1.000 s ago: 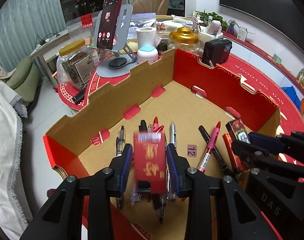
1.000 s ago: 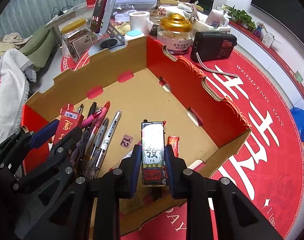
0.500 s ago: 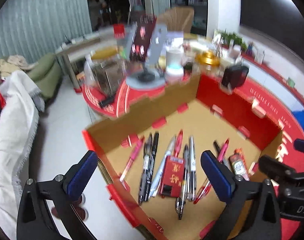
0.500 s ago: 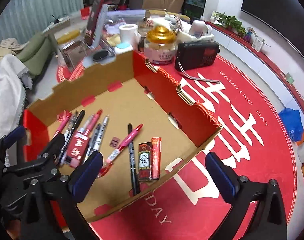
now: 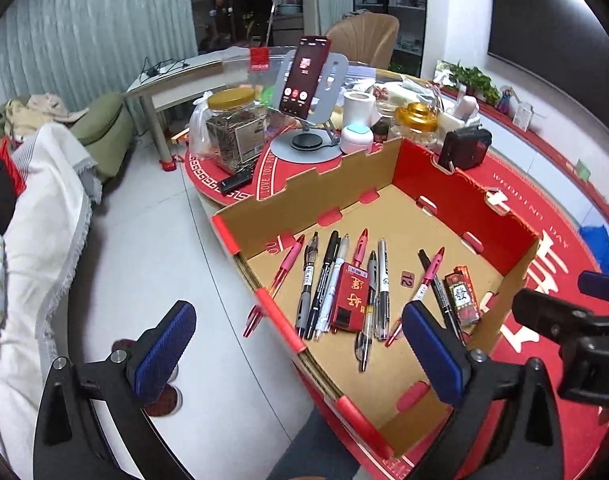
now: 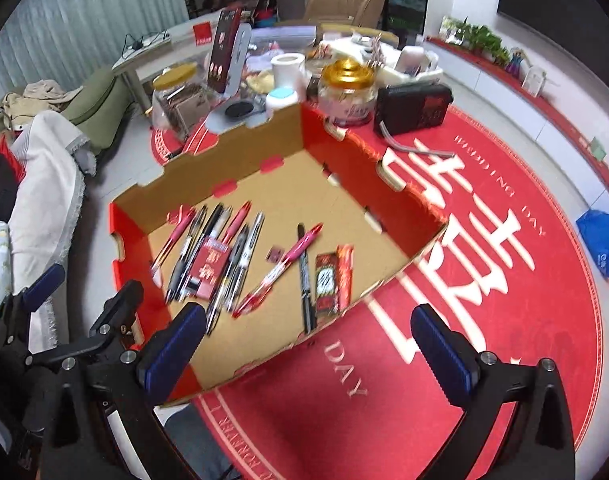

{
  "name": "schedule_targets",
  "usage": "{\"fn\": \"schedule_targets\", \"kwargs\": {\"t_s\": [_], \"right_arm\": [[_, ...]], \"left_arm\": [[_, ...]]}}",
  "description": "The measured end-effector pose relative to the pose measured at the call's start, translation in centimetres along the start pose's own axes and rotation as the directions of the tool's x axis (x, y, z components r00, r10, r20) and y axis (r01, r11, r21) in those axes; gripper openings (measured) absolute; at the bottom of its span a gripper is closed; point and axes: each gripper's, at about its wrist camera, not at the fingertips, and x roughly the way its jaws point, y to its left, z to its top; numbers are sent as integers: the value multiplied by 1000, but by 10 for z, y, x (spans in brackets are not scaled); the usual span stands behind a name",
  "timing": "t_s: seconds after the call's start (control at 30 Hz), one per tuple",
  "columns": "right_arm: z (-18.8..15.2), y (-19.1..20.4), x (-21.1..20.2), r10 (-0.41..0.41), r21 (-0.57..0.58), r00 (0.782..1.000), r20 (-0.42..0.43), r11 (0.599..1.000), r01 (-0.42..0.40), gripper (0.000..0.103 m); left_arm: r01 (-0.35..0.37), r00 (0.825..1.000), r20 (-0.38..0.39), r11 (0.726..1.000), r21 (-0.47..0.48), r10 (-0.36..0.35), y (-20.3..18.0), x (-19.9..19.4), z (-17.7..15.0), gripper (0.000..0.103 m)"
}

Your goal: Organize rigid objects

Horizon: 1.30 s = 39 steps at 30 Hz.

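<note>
A: Your red card pack [image 5: 349, 297] lies flat in the cardboard tray [image 5: 516, 280], on top of the row of pens [image 5: 328, 280] along the tray's left half. It touches the pens under it and nothing grips it.

B: And the second pack?

A: The dark mahjong-print pack [image 5: 461, 298] lies flat too, near the tray's right wall, with a slim red box [image 6: 345, 276] just beside it. Between the two groups you have a pink pen [image 5: 418, 294] crossing a black marker [image 5: 438, 288], and a small tag marked 12 [image 5: 407, 279] on the bare floor of the tray.

B: What about your claws?

A: Your left gripper [image 5: 296, 354] is spread wide and holds nothing; one blue pad [image 5: 164, 346] hangs over the floor outside the tray, the other over the tray's near corner. Your right gripper [image 6: 308, 354] is spread wide too, empty, above the tray's near edge and the red round tablecloth [image 6: 484, 280].

B: Further out?

A: Past the tray's far wall stands a phone [image 5: 304, 76] on a grey stand [image 5: 308, 146], a gold-lidded jar [image 6: 346, 92], a square jar with a yellow lid [image 5: 232, 132], a white roll [image 5: 358, 106] and a black radio [image 6: 414, 108]. The right wrist view is a little blurred.
</note>
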Motion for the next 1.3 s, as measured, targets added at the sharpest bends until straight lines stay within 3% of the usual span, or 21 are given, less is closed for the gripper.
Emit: {"fn": "schedule_targets", "kwargs": {"t_s": [0.2,0.47,1.3], "right_arm": [[-1,6,-11,-18,-13,1000,18,1000,18,103],[-1,18,-16,-27,-61,999,19,998,28,103],[4,17,-13,-47,-54,999,10,997,47,103]], "left_arm": [[-29,1000,7,1000,-3,29,2,-11,-3,103],[-2,1000,-12,1000,6,2,-2,-11,-2,103],[12,999,-35,1000,21,-11,-7,-5,-4,103]]}}
